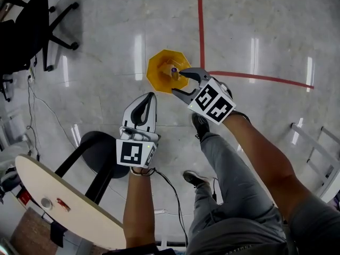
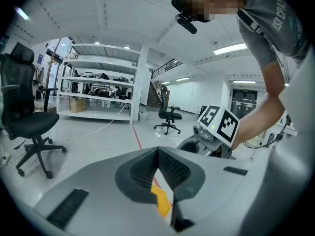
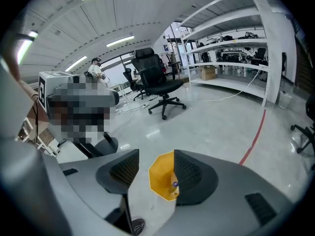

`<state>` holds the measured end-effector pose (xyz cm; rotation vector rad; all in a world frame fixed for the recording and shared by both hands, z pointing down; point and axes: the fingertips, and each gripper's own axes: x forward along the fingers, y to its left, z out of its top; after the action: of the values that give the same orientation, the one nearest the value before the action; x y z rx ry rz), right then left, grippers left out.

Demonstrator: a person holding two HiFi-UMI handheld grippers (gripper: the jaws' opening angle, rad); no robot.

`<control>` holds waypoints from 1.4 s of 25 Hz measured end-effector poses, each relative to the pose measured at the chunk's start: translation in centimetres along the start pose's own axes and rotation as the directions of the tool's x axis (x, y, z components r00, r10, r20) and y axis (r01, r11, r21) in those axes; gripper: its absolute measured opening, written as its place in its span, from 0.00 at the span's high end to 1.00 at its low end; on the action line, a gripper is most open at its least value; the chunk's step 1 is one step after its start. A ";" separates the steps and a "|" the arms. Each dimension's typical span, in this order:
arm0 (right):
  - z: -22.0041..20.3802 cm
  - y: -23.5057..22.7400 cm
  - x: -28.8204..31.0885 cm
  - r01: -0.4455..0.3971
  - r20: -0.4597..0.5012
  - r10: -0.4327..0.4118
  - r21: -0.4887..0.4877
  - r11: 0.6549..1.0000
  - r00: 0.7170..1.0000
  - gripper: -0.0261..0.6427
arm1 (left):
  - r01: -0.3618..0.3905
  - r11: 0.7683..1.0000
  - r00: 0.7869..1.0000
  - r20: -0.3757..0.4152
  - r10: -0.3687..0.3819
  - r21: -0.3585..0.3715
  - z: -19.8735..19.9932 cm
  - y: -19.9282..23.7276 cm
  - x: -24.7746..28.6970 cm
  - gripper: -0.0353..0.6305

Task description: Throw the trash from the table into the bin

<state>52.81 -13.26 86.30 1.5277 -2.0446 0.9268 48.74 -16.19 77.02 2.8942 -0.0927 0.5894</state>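
Directly below, the yellow bin (image 1: 161,74) stands on open grey floor in the upper middle of the head view, with bare floor all round its eight-sided rim. A red tape line (image 1: 201,25) passes just to its right. A small piece of trash with a purple tip (image 1: 173,70) lies inside it. The right gripper (image 1: 177,82) hangs over the bin's right rim, jaws apart with nothing between them. The left gripper (image 1: 151,96), lower left of the bin and apart from it, has its jaws pressed together, empty. At lower left the table (image 1: 79,217) edge curves in, with a red scrap (image 1: 62,203) on it. An office chair (image 1: 26,31) sits well off at upper left.
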 end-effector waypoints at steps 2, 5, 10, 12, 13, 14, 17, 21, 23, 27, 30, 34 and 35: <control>1.0 0.7 -1.1 0.008 0.008 -0.008 -0.003 1.000 1.000 0.64 | -0.005 1.000 1.000 0.010 0.005 0.005 1.4 -0.2 -0.8 0.90; 2.9 1.8 -3.4 0.047 0.038 -0.045 -0.042 0.998 0.998 0.84 | -0.015 1.000 0.999 0.038 0.015 0.014 4.2 -0.9 -2.5 0.90; 7.5 4.9 -8.6 0.090 0.112 -0.082 -0.071 0.993 0.990 0.95 | -0.038 0.999 0.996 0.080 0.036 0.028 9.5 -2.4 -7.0 0.90; 9.5 6.9 -11.0 0.092 0.137 -0.080 -0.080 0.993 0.987 0.95 | -0.055 0.998 0.994 0.098 0.052 0.029 11.7 -3.1 -9.5 0.90; 10.5 8.0 -12.2 0.089 0.148 -0.076 -0.084 0.992 0.986 0.95 | -0.065 0.997 0.992 0.108 0.062 0.030 12.9 -3.5 -10.9 0.90; 11.5 9.0 -13.3 0.087 0.159 -0.072 -0.088 0.992 0.985 0.95 | -0.077 0.996 0.990 0.118 0.073 0.033 14.1 -3.8 -12.3 0.90; 14.9 11.4 -17.0 0.096 0.193 -0.073 -0.114 0.989 0.979 0.95 | -0.125 0.991 0.981 0.155 0.116 0.050 17.8 -4.7 -16.8 0.90; 19.0 15.7 -22.3 0.134 0.247 -0.097 -0.139 0.981 0.964 0.95 | -0.187 0.980 0.961 0.220 0.168 0.064 21.9 -6.4 -24.3 0.90; 21.0 19.1 -24.8 0.144 0.277 -0.096 -0.160 0.977 0.956 0.95 | -0.217 0.975 0.939 0.281 0.196 0.043 24.1 -7.5 -28.8 0.90; 26.0 26.4 -29.9 0.163 0.359 -0.076 -0.217 0.963 0.930 0.95 | -0.282 0.958 0.902 0.356 0.245 0.053 27.6 -10.1 -38.1 0.90; 28.7 32.1 -33.3 0.172 0.410 -0.058 -0.248 0.953 0.910 0.95 | -0.334 0.941 0.868 0.408 0.284 0.053 29.3 -12.0 -44.6 0.90; 30.0 39.9 -36.3 0.171 0.437 -0.024 -0.301 0.938 0.899 0.95 | -0.399 0.916 0.822 0.464 0.332 0.051 30.3 -14.5 -53.6 0.90; 30.2 41.9 -36.8 0.170 0.441 -0.014 -0.315 0.934 0.897 0.95 | -0.418 0.907 0.809 0.474 0.347 0.050 30.4 -15.0 -55.9 0.90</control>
<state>25.97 -3.31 29.74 1.7182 -2.2501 0.1677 10.37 -6.00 25.05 3.1189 -0.7473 -0.0605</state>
